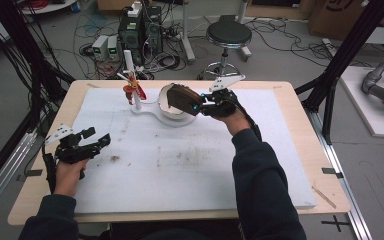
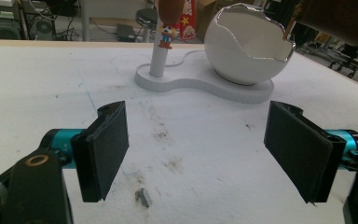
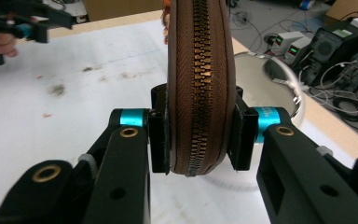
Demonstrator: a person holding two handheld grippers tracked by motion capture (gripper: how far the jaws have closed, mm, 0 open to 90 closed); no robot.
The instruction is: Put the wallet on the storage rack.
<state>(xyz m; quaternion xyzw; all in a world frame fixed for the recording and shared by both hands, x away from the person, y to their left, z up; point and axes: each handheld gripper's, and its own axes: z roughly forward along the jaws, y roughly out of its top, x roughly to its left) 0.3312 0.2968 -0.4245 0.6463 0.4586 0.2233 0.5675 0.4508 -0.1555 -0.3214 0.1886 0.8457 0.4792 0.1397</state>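
Note:
A brown zippered pouch (image 1: 182,99) hangs over the white egg-shaped bowl (image 1: 166,102), clamped in my right gripper (image 1: 201,105). In the right gripper view the pouch (image 3: 200,84) stands edge-on with its brass zipper facing me, squeezed between both pads (image 3: 158,140), and the bowl's rim (image 3: 279,74) shows behind it. My left gripper (image 1: 97,137) hovers open over the white mat at the left, nothing between its fingers. The left gripper view looks at the bowl (image 2: 247,46) on its white base (image 2: 205,84), beside a white post (image 2: 158,58) with a small figurine.
A white foam mat (image 1: 190,165) covers most of the wooden table (image 1: 300,100), with some dirt smudges mid-mat. The white post with a red figurine (image 1: 132,90) stands left of the bowl. A stool, computers and cables lie on the floor beyond the table.

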